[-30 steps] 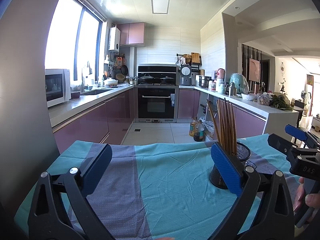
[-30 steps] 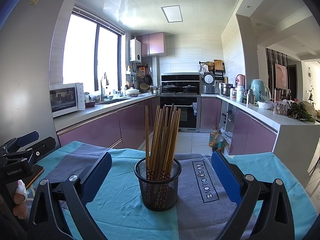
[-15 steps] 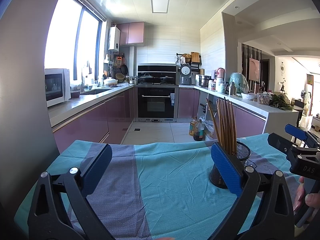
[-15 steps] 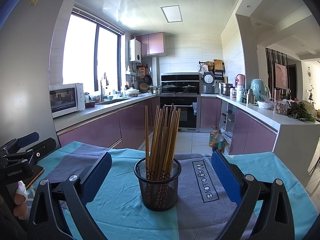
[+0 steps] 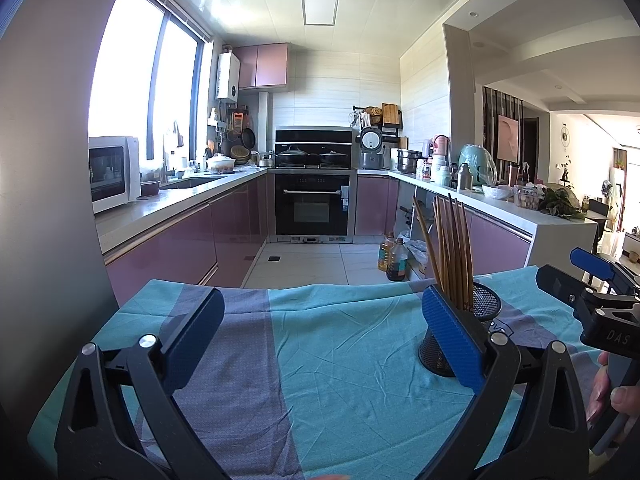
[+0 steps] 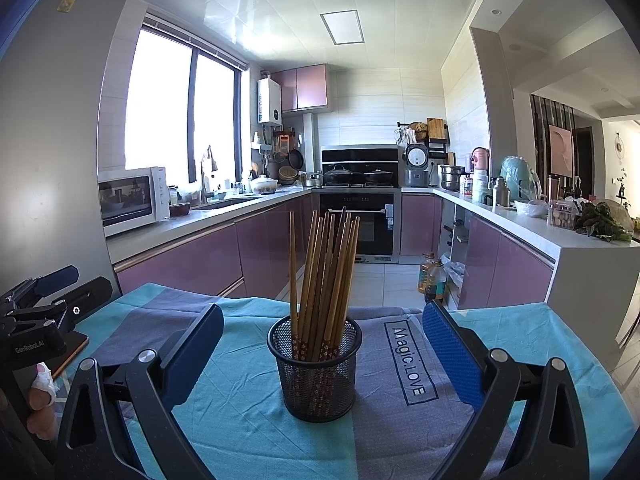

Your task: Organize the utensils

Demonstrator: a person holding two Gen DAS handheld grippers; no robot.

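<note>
1. Right wrist view: my right gripper (image 6: 320, 354) has its blue-padded black jaws spread wide and holds nothing. It points straight at the black wire-mesh cup (image 6: 315, 366).
2. That cup stands upright on the teal and grey-purple striped tablecloth (image 6: 240, 400), framed in the gap between my two right pads but touching neither of them.
3. A bundle of brown wooden chopsticks (image 6: 326, 276) stands in the cup, tips down, fanning out a little at the top. One stick at the left of the bundle stands nearly vertical, apart from the others. Small flower patterns show on the lower ends through the mesh.
4. A grey band of the cloth just right of the cup carries the printed words "Magic.LOVE" (image 6: 409, 358).
5. At the left edge of this view I see my left gripper (image 6: 44, 300) side-on, with my left hand (image 6: 40, 408) around its handle. A flat dark phone-like slab (image 6: 68, 350) lies on the cloth beneath it.
6. Left wrist view: the left gripper (image 5: 320, 338) is also wide apart and empty, over bare cloth.
7. Here the mesh cup (image 5: 476, 324) sits to the right, partly hidden behind my right-hand blue pad (image 5: 452, 338); whether they touch I cannot tell.
8. The right gripper (image 5: 600, 292) shows at the far right edge, with fingers of my right hand (image 5: 616, 396) below it.
</note>
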